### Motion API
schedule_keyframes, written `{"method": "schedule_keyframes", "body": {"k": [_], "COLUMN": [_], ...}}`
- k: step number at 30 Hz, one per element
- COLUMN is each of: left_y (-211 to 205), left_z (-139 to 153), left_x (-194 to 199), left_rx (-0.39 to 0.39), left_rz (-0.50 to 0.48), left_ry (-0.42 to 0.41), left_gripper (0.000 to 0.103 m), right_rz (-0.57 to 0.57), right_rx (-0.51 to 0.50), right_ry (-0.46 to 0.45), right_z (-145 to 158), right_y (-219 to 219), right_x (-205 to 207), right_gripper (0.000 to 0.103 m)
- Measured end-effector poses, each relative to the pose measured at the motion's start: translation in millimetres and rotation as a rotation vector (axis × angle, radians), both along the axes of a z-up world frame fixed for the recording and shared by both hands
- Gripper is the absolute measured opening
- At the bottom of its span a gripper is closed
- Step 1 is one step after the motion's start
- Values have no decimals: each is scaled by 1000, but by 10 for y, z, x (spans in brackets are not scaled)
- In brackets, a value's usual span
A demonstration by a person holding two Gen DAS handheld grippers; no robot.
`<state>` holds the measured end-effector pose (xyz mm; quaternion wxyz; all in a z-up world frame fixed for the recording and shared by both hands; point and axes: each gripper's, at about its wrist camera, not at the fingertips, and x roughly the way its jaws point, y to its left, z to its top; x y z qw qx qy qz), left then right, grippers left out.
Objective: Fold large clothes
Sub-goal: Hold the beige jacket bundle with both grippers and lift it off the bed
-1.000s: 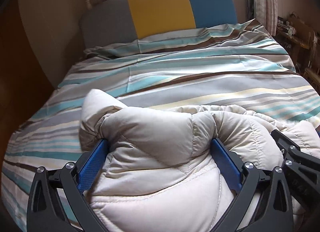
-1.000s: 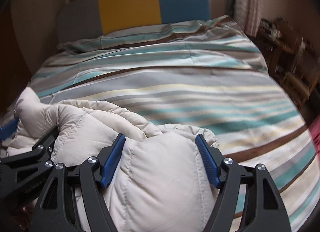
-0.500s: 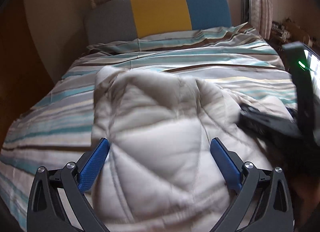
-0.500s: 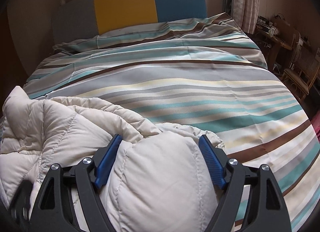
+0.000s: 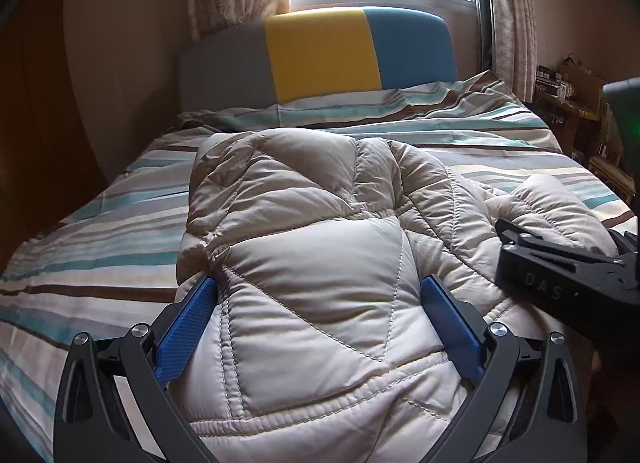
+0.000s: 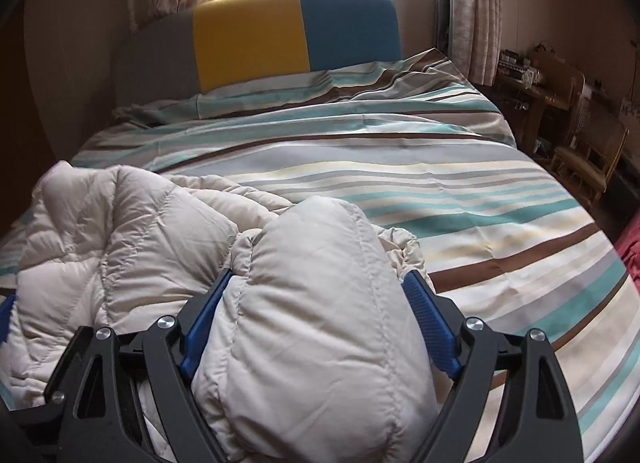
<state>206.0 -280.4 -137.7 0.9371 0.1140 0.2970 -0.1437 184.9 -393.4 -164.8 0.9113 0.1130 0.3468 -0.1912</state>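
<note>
A cream quilted puffer jacket lies bunched on the striped bed. My left gripper is shut on a thick fold of the jacket, blue pads pressing its sides. In the right wrist view my right gripper is shut on another padded fold of the jacket, with the rest of the jacket heaped to its left. The right gripper's black body also shows in the left wrist view, at the right.
The bed's striped duvet stretches to a grey, yellow and blue headboard under a window. Wooden furniture stands along the right side. A wall and dark wood panel are at the left.
Both grippers have lifted and drawn the jacket up and back toward me; the left fold now spreads out further over the bed. Both stay shut on the jacket.
</note>
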Motion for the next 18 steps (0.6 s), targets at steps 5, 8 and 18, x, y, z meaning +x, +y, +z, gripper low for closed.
{"method": "schedule_keyframes", "body": {"k": [5, 8, 18], "left_y": [202, 357, 744], "left_z": [125, 188, 183], "left_x": [-55, -102, -188], "left_rx": [-45, -66, -135], "left_rz": [-38, -42, -26], "left_ry": [43, 52, 83], "left_gripper": [100, 100, 100], "right_rz": [-1, -1, -9], "right_rx": [-4, -2, -10], "right_ry": [-8, -11, -32], "right_z": [26, 34, 82], "right_y": [4, 10, 15], "right_x": [-20, -37, -124], "right_gripper": [86, 86, 88]}}
